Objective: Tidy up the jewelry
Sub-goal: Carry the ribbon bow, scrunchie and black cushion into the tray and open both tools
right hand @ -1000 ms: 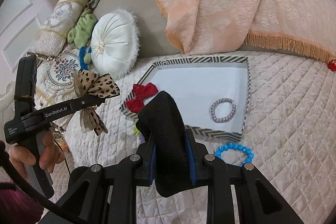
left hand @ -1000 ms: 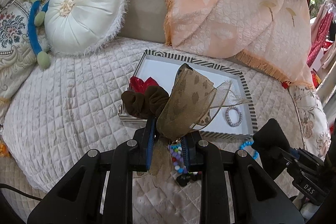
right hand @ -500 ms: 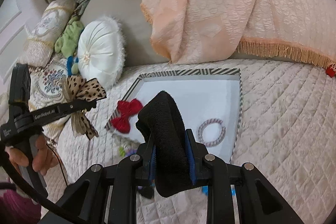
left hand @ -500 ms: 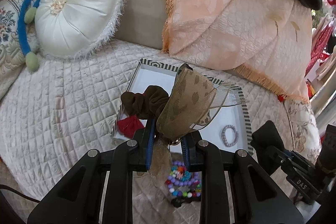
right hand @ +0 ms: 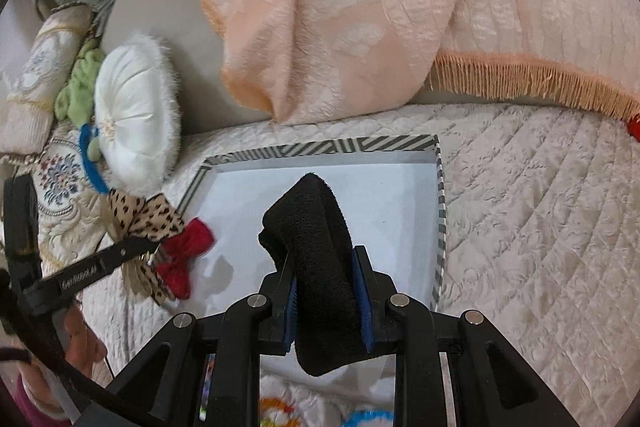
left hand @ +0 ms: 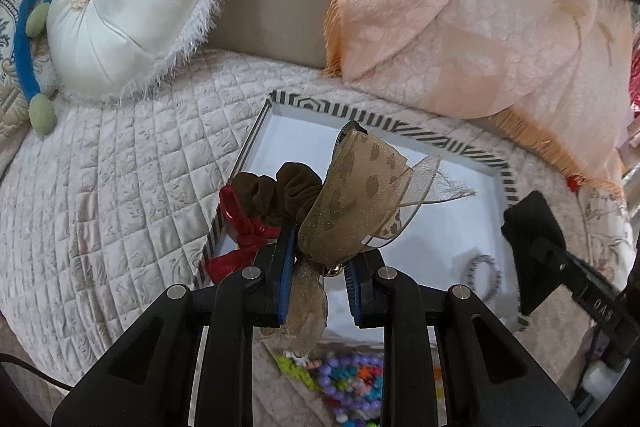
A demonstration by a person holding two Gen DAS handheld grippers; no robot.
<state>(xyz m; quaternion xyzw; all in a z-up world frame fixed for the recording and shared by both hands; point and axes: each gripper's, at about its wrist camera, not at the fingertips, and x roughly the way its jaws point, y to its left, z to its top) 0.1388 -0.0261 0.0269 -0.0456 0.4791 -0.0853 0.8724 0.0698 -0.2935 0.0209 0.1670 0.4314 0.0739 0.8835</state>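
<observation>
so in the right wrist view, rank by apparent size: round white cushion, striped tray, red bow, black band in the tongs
1. Striped tray
2. Round white cushion
3. Black band, though it sits right at the lens, so its rank against the cushion is unsure
4. Red bow

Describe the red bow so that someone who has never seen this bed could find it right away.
On the quilted bed lies a shallow white tray with a black-and-white striped rim. The red bow sits at the tray's left edge as the right wrist camera shows it, just past the leopard-print bow that the left gripper holds. It is the only bright red, glossy piece there.
</observation>
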